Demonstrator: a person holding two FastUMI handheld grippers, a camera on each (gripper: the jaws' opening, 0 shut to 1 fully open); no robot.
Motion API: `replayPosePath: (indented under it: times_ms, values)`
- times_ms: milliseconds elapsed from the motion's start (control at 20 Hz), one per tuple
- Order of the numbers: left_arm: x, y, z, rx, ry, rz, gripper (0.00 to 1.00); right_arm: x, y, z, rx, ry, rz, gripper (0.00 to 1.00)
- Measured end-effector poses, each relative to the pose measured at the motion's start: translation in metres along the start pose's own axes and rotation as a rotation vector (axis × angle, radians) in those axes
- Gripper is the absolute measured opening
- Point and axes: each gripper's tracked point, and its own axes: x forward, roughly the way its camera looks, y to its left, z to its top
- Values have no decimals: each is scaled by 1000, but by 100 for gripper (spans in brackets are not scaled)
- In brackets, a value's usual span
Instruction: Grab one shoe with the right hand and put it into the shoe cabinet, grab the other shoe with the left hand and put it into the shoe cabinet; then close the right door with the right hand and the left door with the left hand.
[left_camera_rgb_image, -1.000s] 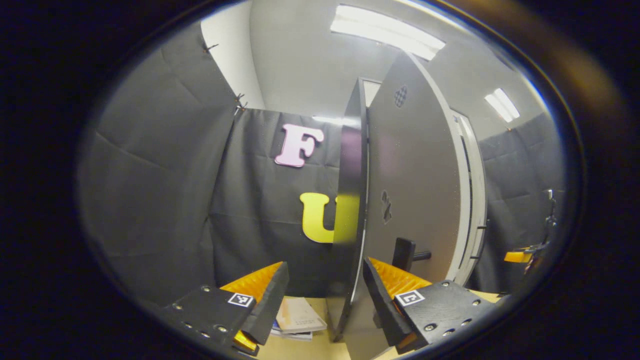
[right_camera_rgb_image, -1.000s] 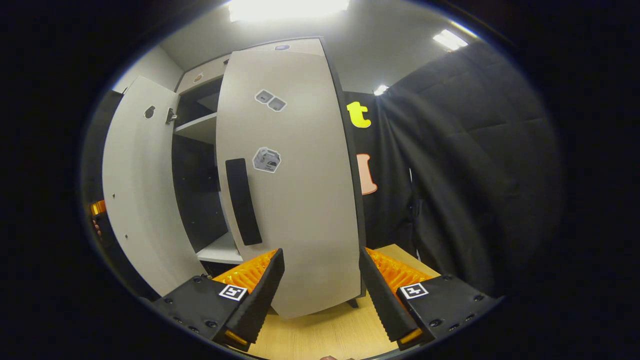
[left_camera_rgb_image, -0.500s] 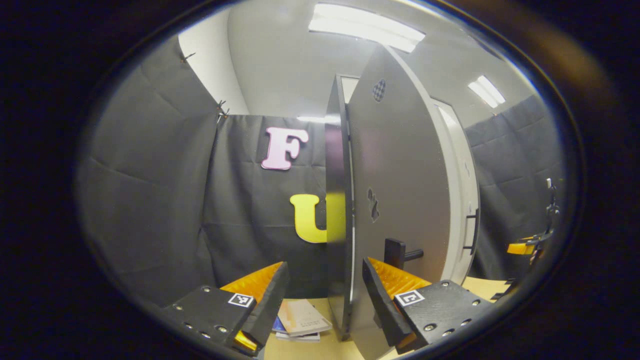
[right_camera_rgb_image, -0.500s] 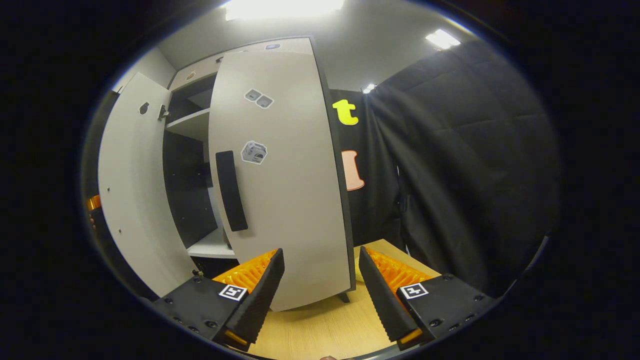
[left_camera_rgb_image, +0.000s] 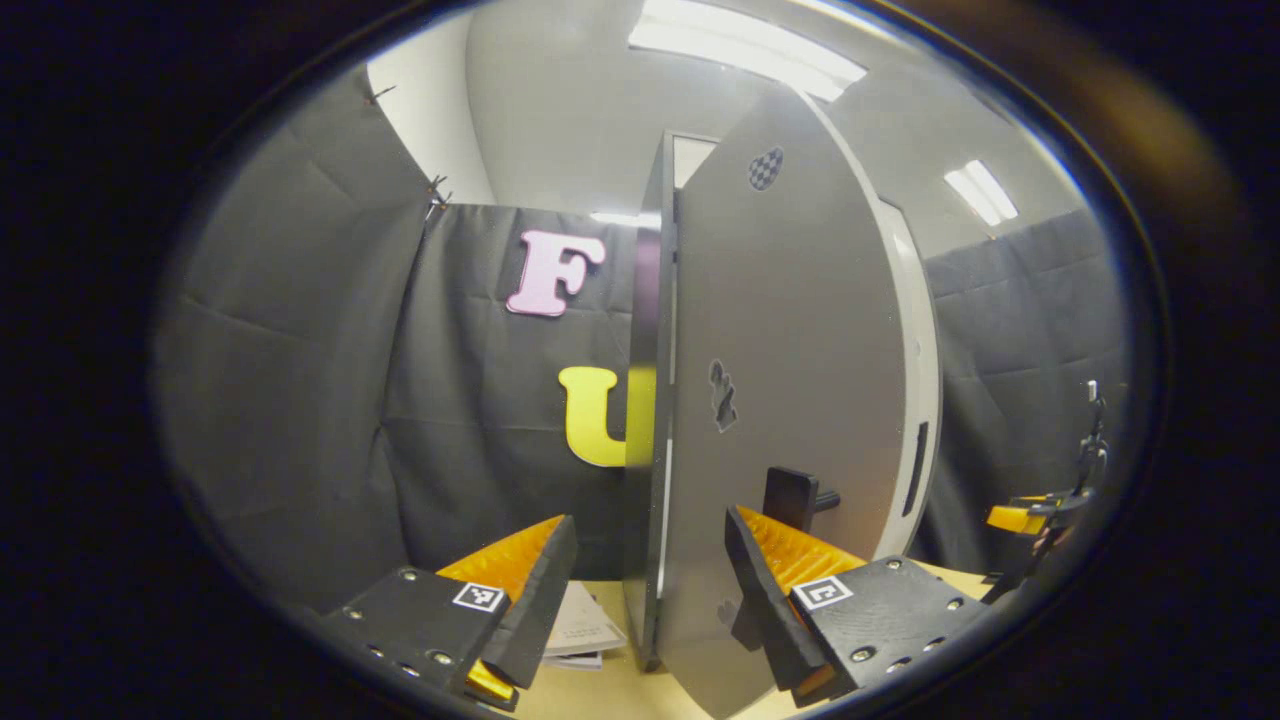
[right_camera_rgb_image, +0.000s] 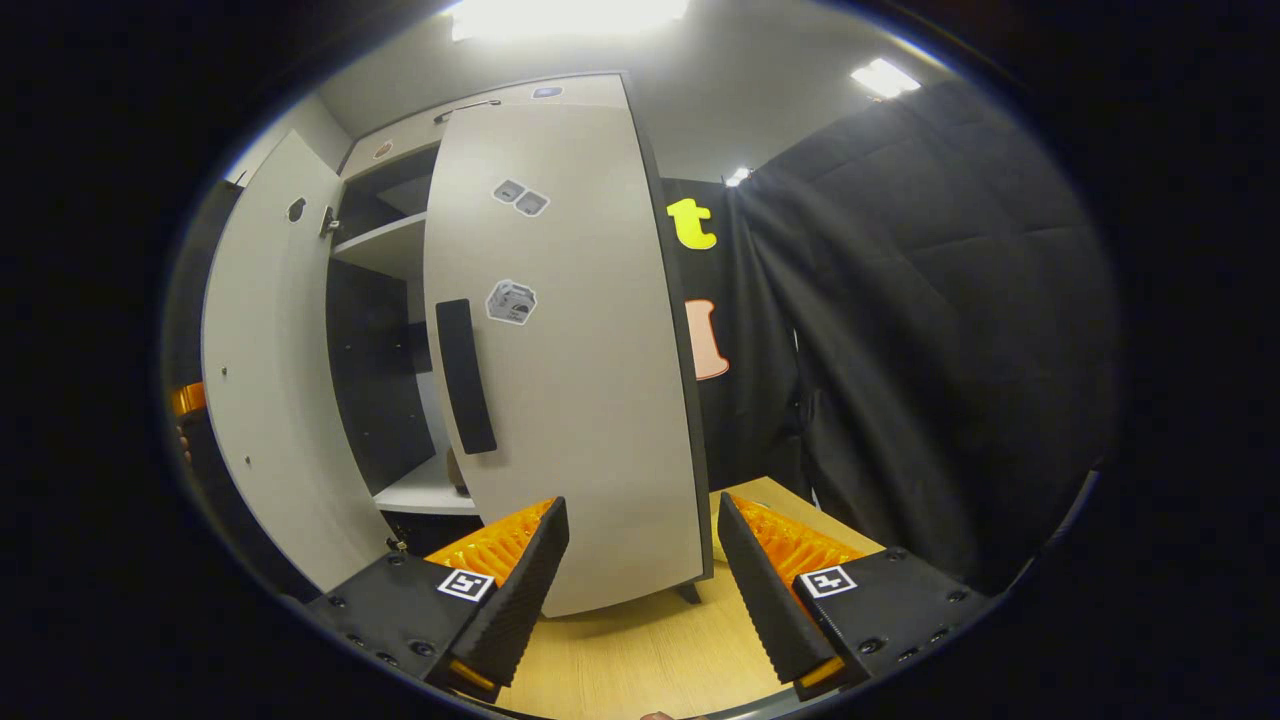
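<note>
left claw (left_camera_rgb_image: 648, 585) apart astride left door (left_camera_rgb_image: 790, 400) edge, frame centre | right claw (right_camera_rgb_image: 642, 575) apart before right door (right_camera_rgb_image: 570, 350) | both doors ajar

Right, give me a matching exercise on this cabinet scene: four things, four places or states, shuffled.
Things:
1. left door
2. right door handle
3. booklets
4. right claw

Places or states:
A. lying on the table
B. open, gripping nothing
C. black upright bar
D. edge-on in front of the left claw

Pairs: 1-D, 2-C, 3-A, 4-B

Cabinet interior (right_camera_rgb_image: 385, 400) mostly behind doors
</note>
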Motion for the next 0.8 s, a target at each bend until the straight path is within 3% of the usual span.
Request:
replayPosePath:
  times_ms: [200, 550, 600, 800]
  values:
    - [5, -17, -6, -62, 4, -19, 89, 1, -3, -3, -15, 4, 1, 95]
    - [10, -45, -6, -35, -1, 0, 89, 13, -27, 6, -38, 6, 0, 95]
    - [9, -52, -2, -28, -19, 8, 96, 15, -33, 9, -41, 9, -4, 95]
    - [17, -87, -3, 29, -20, 21, 93, 32, -62, 30, -8, -10, -18, 95]
